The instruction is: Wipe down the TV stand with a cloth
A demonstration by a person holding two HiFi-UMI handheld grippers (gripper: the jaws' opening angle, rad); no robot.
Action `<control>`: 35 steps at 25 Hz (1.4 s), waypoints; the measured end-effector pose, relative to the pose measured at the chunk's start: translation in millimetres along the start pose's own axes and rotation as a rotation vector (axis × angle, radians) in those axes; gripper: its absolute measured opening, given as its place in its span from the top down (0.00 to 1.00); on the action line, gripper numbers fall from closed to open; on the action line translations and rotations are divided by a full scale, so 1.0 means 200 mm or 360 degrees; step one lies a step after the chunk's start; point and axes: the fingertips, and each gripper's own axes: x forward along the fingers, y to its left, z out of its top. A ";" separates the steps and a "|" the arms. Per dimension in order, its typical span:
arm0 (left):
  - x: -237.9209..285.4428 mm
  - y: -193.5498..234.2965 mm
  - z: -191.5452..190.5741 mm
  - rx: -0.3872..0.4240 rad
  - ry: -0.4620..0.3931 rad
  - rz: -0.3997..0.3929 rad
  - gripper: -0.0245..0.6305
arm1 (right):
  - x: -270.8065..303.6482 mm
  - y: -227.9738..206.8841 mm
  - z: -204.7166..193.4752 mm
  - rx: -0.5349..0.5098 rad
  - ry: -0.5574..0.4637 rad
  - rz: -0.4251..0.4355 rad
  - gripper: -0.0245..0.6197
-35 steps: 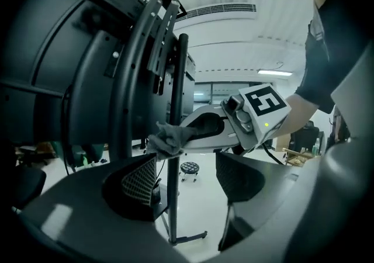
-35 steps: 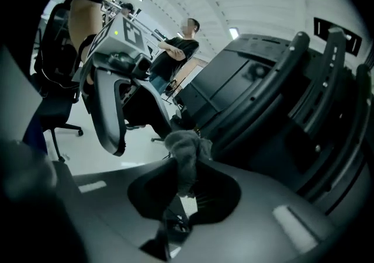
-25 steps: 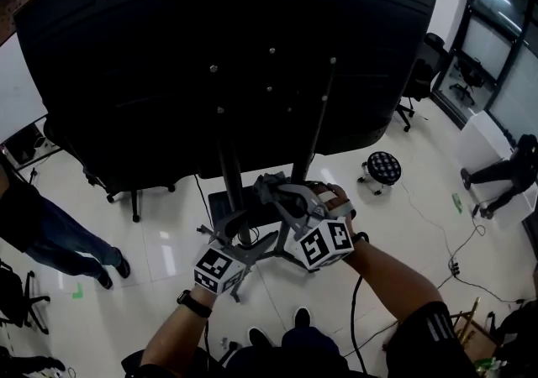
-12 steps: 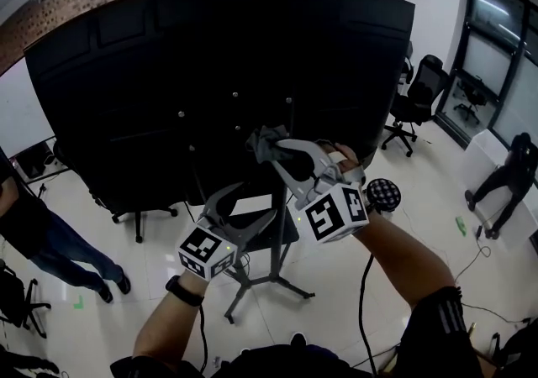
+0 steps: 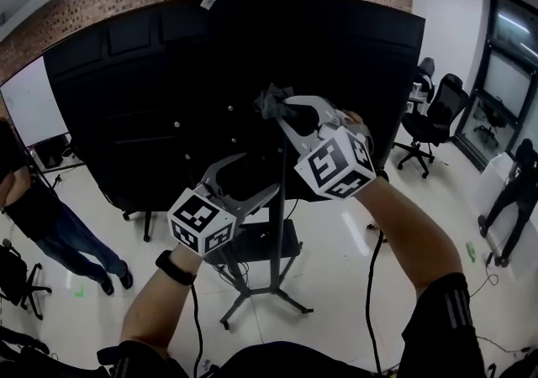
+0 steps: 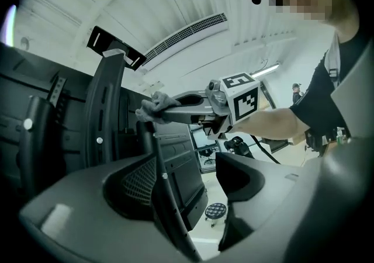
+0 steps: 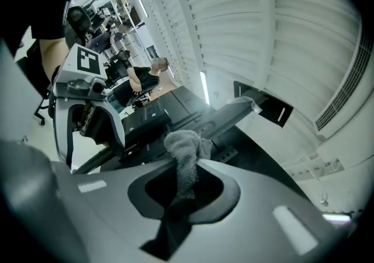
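the wiping step looks to be in hand: the right claw (image 5: 284, 112) is clamped on the grey cloth (image 5: 271, 102), which rests against the tv stand's upright post (image 5: 281, 208) high up, just where the post meets the back of the black screen (image 5: 126, 99). the left claw (image 5: 264, 173) sits lower on the post, jaws apart with the post running between them. next, i'd judge, the cloth wants drawing down the post under steady pressure.

Grey crumpled cloth (image 5: 271, 102), in the right hand-held gripper (image 5: 284, 109), sits against the black metal pole (image 5: 280, 225), above the left hand-held gripper (image 5: 252, 179).
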 end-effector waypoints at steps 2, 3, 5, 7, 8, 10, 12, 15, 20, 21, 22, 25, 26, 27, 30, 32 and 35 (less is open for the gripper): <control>0.02 0.03 0.01 -0.0002 0.0007 0.0027 0.44 | 0.04 -0.04 -0.02 0.0046 0.0020 0.0038 0.90; 0.03 0.04 0.01 -0.0010 0.0009 0.0039 0.44 | 0.06 -0.06 -0.04 0.0074 0.0036 0.0069 0.90; 0.04 0.06 0.01 -0.0020 0.0012 0.0059 0.44 | 0.10 -0.05 -0.05 0.0131 0.0059 0.0152 0.90; 0.06 0.07 0.00 -0.0027 0.0020 0.0070 0.44 | 0.13 -0.04 -0.06 0.0169 0.0071 0.0215 0.90; 0.07 0.06 -0.01 -0.0030 0.0025 0.0070 0.44 | 0.14 -0.04 -0.07 0.0179 0.0073 0.0228 0.90; 0.08 0.06 -0.03 -0.0032 0.0037 0.0069 0.44 | 0.14 -0.05 -0.07 0.0192 0.0072 0.0231 0.90; 0.08 0.06 -0.05 -0.0035 0.0043 0.0071 0.44 | 0.13 -0.06 -0.09 0.0211 0.0068 0.0219 0.90; 0.08 0.07 -0.07 -0.0037 0.0053 0.0079 0.44 | 0.10 -0.06 -0.14 0.0238 0.0068 0.0191 0.90; 0.09 0.08 -0.13 -0.0063 0.0080 0.0075 0.44 | 0.09 0.03 -0.22 0.0195 0.0089 0.0203 0.90; 0.09 0.08 -0.15 -0.0071 0.0085 0.0072 0.44 | 0.09 0.05 -0.23 0.0183 0.0091 0.0198 0.90; 0.10 0.08 -0.16 -0.0078 0.0090 0.0068 0.44 | 0.09 0.06 -0.24 0.0178 0.0091 0.0187 0.90; 0.11 0.08 -0.19 -0.0093 0.0100 0.0060 0.44 | 0.08 0.08 -0.25 0.0192 0.0084 0.0163 0.90; 0.11 0.07 -0.20 -0.0100 0.0103 0.0059 0.44 | 0.08 0.08 -0.25 0.0203 0.0084 0.0160 0.90; 0.11 0.07 -0.21 -0.0108 0.0106 0.0057 0.44 | 0.07 0.10 -0.26 0.0217 0.0089 0.0163 0.90; 0.11 0.07 -0.26 -0.0130 0.0122 0.0051 0.44 | 0.08 0.17 -0.32 0.0254 0.0132 0.0207 0.90; 0.11 0.06 -0.29 -0.0140 0.0133 0.0048 0.44 | 0.09 0.23 -0.36 0.0257 0.0155 0.0235 0.90; 0.11 0.07 -0.33 -0.0154 0.0148 0.0053 0.44 | 0.09 0.30 -0.40 0.0253 0.0180 0.0274 0.90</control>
